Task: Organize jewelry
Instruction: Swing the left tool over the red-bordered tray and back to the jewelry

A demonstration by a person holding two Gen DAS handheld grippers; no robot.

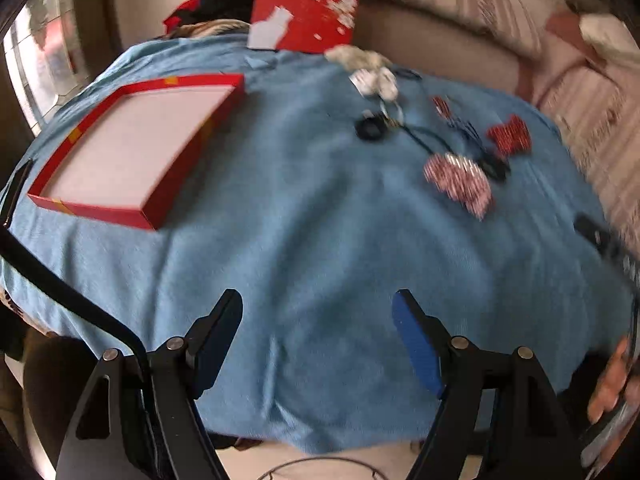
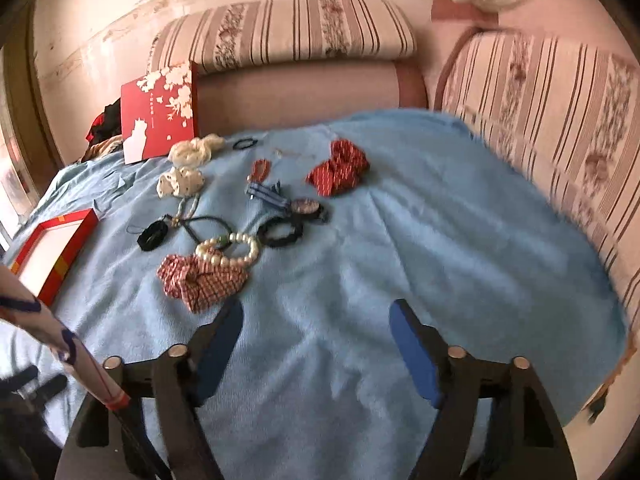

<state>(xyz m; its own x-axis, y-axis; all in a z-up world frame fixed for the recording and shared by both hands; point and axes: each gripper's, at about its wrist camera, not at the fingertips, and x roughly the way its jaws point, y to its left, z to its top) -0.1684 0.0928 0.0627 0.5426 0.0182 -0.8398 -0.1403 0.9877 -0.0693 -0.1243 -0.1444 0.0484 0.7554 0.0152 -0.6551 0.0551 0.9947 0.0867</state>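
Right wrist view, right gripper [image 2: 316, 316] angled down over blue cloth [image 2: 400, 240], jaws apart, left gripper [image 1: 318, 308] likewise, both empty

I can read no text here. The red lid [image 2: 160, 114] leaning against the sofa has a short column of small white marks beside its white blossoms and white figure, but they are too small and blurred for me to make out. I see no label, brand or number on anything else.
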